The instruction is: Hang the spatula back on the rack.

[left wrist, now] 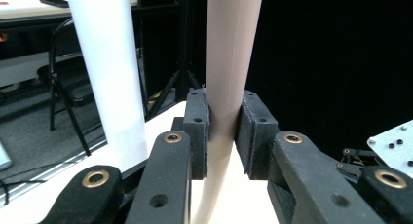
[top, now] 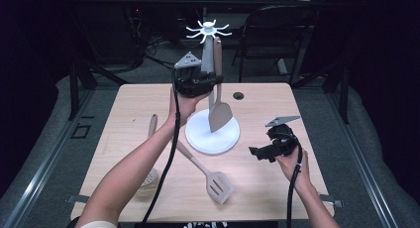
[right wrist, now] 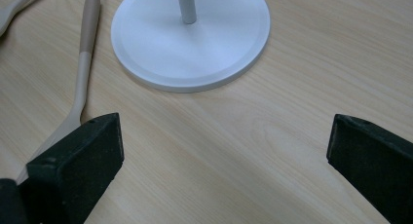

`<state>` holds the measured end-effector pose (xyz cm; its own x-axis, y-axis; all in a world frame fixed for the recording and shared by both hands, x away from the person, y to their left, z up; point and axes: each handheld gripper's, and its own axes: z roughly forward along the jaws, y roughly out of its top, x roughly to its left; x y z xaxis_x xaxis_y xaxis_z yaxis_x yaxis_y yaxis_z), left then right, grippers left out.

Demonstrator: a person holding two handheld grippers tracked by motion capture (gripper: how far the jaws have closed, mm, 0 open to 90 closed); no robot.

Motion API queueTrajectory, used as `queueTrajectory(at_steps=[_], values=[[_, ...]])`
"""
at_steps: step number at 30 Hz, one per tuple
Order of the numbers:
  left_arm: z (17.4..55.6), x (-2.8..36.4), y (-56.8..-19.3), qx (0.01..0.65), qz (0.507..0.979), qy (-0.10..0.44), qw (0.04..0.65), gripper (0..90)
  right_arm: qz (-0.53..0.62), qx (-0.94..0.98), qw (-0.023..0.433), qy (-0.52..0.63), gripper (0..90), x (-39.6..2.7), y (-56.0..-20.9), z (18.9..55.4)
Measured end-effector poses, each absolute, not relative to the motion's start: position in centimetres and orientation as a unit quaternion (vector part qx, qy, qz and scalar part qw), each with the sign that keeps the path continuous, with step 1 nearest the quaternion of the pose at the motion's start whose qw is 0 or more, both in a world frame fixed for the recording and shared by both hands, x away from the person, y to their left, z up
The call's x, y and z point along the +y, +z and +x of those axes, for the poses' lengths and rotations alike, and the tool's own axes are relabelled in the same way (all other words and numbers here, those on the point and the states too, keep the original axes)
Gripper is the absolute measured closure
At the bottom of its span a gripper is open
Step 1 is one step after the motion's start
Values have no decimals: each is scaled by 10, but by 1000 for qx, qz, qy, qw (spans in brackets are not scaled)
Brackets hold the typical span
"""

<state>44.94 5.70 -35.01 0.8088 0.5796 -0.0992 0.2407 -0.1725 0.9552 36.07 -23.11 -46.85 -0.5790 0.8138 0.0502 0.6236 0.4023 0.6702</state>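
Beige turner (top: 218,105) hangs upright beside the rack's (top: 209,47) post, blade over the white base (top: 213,136), its handle pinched by the left gripper (left wrist: 223,131). Right gripper (right wrist: 221,160) hovers spread over the table (top: 262,188), with the slotted spatula (top: 210,178) lying nearer it, handle slanting toward the left forearm.

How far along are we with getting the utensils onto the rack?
Done: nothing is clearly hung yet. In hand: the left gripper is shut on the turner's handle beside the rack post. Left: the slotted spatula and a spoon lie on the table; the right gripper is open.
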Motion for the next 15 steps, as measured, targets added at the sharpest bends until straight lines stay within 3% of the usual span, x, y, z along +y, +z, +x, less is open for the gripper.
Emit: queueTrajectory(at_steps=[15], values=[[432,72,-346,276,756,173,568,407,435,829,142,322,0,-235,-472,362]])
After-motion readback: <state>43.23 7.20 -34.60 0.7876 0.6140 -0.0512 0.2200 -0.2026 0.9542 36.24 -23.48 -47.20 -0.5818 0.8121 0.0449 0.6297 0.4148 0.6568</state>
